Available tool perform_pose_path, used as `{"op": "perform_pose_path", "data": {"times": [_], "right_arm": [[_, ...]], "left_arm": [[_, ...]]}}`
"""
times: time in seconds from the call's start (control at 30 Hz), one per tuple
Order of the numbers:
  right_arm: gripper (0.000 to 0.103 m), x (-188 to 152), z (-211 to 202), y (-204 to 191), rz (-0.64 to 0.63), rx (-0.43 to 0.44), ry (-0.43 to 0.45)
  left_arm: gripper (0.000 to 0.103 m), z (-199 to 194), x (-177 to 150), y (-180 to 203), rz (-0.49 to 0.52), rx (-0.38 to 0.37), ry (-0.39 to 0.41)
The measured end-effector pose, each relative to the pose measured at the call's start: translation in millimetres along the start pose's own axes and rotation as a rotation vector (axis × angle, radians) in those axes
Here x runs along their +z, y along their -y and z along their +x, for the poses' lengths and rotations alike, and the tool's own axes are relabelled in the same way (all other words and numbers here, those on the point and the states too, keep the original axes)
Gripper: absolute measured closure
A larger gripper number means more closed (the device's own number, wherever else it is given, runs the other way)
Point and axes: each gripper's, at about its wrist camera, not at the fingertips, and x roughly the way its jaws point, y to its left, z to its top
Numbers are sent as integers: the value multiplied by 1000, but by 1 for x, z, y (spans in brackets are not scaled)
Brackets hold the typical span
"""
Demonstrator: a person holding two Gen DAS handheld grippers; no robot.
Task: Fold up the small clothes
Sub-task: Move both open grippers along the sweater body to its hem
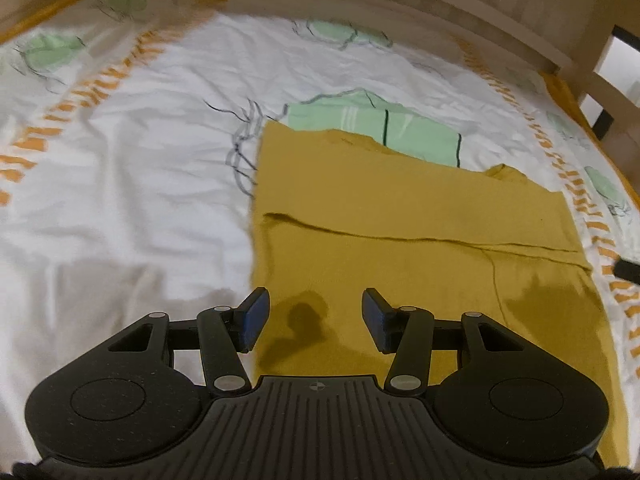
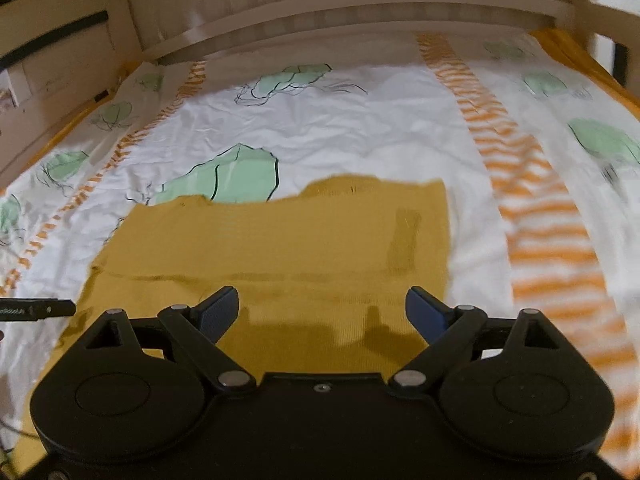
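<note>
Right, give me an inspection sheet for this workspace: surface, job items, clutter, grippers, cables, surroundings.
Surface: bed sheet, white with green blotches and orange stripes, lightly wrinkled.
Job's things: mustard garment lying flat on the sheet, partly folded, with a fold edge running across it.
Clutter: nothing seen.
Grippers: left gripper open, over the garment's near left part, holding nothing; right gripper open, over the near edge, holding nothing.
Cables: nothing seen.
Surroundings: wooden bed rail along the far side; orange cloth edge at the far right corner.
</note>
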Motion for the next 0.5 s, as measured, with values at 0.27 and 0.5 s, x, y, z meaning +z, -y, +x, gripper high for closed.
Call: {"op": "perform_pose_path", "data": {"times": [0.27,0.5], "right_arm": [[9,-46,-52,9,95,-21,-31],[3,-81,-83,11,177,-4,-37]], "left_arm": [[54,-52,-42,2,-8,-20,18],[53,-78,-82,6,36,-29,-1]]}}
